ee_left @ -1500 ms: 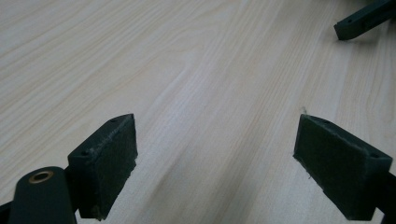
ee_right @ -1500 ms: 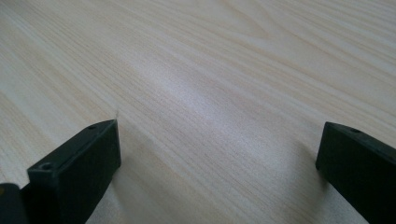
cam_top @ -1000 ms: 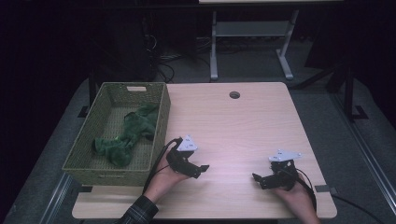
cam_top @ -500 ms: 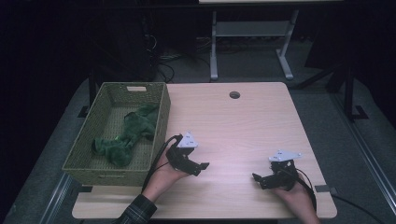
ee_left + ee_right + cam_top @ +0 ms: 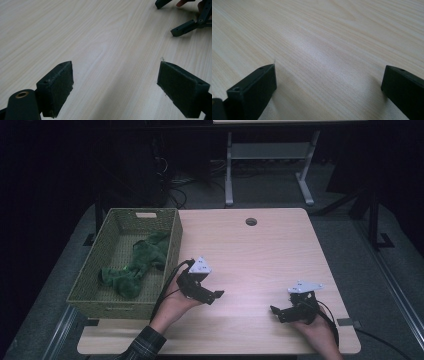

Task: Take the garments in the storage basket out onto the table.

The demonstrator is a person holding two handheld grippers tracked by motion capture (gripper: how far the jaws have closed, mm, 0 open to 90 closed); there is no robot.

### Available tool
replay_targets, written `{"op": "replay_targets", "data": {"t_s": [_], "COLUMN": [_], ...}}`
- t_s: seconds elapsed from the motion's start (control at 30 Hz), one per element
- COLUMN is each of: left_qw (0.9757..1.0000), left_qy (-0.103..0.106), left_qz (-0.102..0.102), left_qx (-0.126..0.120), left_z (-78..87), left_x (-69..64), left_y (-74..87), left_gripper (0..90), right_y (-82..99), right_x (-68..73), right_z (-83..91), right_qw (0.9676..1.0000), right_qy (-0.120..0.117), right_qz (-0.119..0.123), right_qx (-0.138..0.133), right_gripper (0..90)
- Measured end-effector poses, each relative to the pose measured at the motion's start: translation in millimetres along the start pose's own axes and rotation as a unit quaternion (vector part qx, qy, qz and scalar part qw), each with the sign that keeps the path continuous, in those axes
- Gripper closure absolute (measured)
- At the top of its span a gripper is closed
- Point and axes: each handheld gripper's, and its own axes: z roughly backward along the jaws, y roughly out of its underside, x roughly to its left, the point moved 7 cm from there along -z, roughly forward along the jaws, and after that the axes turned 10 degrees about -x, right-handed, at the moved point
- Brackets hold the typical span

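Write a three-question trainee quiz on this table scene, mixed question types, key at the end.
1. True or false: the green plush toy lies inside the woven basket.
2. Multiple choice: the left hand-held gripper has its jaws A) shut on the toy, B) open over bare wood, C) shut on the basket rim.
3. Fill in: the right hand-held gripper sits near the table's ____ edge, jaws apart.

Key: 1 true; 2 B; 3 front (the person's side).

Green plush toy (image 5: 135,267) lies limp, stretched diagonally inside green woven basket (image 5: 172,251) at the table's left edge.
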Motion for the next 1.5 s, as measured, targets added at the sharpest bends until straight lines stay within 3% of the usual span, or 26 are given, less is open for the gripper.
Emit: {"op": "replay_targets", "data": {"t_s": [0.83, 1.5], "left_qw": [0.9997, 0.9987], "left_qy": [0.01, -0.009], "left_qz": [-0.005, 0.01], "left_qx": [-0.023, -0.049], "left_z": [16.3, 41.9], "left_x": [6.5, 28.9], "left_y": [-30.6, -44.1], "left_gripper": [12.9, 13.7], "right_y": [-0.1, -0.1], "right_x": [-0.3, -0.4], "right_z": [-0.1, -0.1], "right_qw": [1.0, 1.0], "right_qy": [0.001, 0.001], "right_qz": [0.0, 0.0], "right_qx": [-0.001, -0.001], "right_gripper": [0.0, 0.0]}}
